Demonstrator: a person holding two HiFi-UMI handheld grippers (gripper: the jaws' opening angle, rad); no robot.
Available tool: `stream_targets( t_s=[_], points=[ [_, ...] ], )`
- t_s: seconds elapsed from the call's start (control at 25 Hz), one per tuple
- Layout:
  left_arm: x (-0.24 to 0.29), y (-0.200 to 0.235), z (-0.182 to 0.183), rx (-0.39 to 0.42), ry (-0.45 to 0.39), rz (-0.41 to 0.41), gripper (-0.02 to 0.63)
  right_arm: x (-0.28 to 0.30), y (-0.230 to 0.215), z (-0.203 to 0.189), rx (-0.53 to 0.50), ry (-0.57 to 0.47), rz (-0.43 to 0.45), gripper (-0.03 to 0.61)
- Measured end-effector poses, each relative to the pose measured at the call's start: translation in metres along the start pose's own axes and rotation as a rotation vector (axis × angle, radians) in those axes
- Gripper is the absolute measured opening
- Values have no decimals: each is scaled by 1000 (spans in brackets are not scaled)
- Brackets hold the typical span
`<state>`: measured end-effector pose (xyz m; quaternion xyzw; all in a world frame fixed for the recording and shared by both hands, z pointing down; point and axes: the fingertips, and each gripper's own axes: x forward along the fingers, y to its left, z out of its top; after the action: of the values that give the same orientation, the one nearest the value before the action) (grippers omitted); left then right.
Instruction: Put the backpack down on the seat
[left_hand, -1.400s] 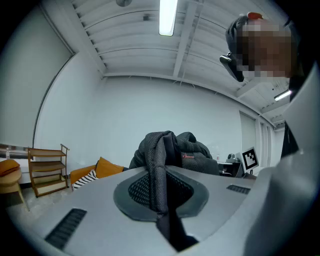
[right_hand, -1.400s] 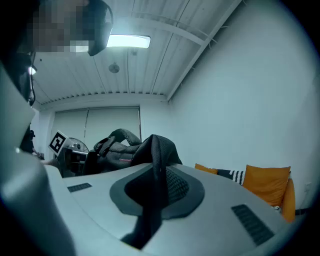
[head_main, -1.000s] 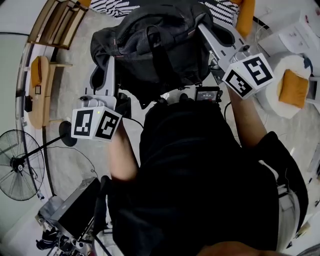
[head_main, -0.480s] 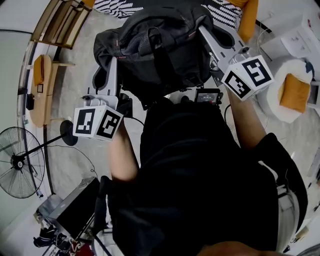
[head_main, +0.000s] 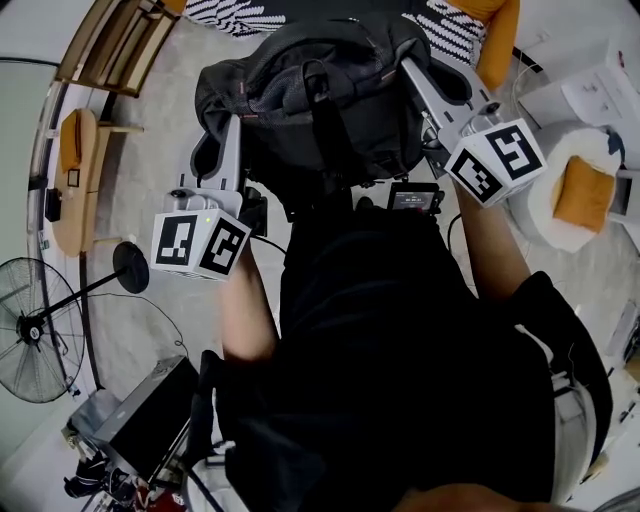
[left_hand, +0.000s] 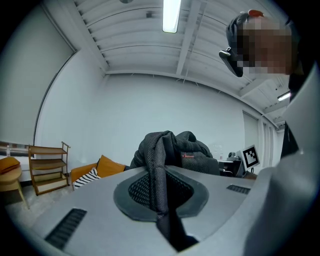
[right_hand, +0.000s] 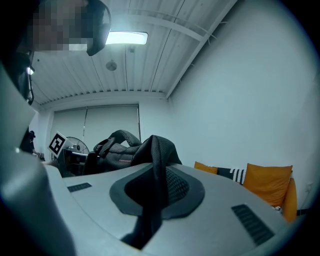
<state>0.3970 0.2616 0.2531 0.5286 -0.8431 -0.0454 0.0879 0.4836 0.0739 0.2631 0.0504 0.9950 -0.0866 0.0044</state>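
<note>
A black backpack (head_main: 320, 95) hangs in the air in front of the person, held up from both sides. My left gripper (head_main: 228, 128) is shut on a black mesh strap (left_hand: 157, 165) at the backpack's left side. On the right side, my right gripper (head_main: 413, 70) is shut on another fold of mesh strap (right_hand: 157, 162). Both grippers tilt upward. The seat, a sofa with a striped pillow (head_main: 452, 25) and an orange cushion (head_main: 494, 38), lies just beyond the backpack at the top of the head view. It also shows low in the left gripper view as the sofa (left_hand: 92, 172).
A wooden shelf (head_main: 108, 45) stands at the far left and a wooden stool (head_main: 75, 175) below it. A floor fan (head_main: 35, 340) is at the left edge. A round white table (head_main: 540, 200) carrying an orange cushion (head_main: 585, 185) sits at the right. Equipment cases (head_main: 150, 415) lie behind the person.
The backpack and both grippers have shifted slightly forward toward the sofa. The floor fan has slid down the frame as the person advanced. Both grips are unchanged.
</note>
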Motion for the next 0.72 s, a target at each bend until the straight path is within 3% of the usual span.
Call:
stream_targets(
  t_s=[0.48, 0.72],
  points=[
    [82, 63, 14, -31, 19, -13, 38, 86, -55, 4, 49, 35, -3, 48],
    [85, 64, 15, -12, -2, -44, 38, 80, -53, 4, 47, 3, -9, 48]
  ],
)
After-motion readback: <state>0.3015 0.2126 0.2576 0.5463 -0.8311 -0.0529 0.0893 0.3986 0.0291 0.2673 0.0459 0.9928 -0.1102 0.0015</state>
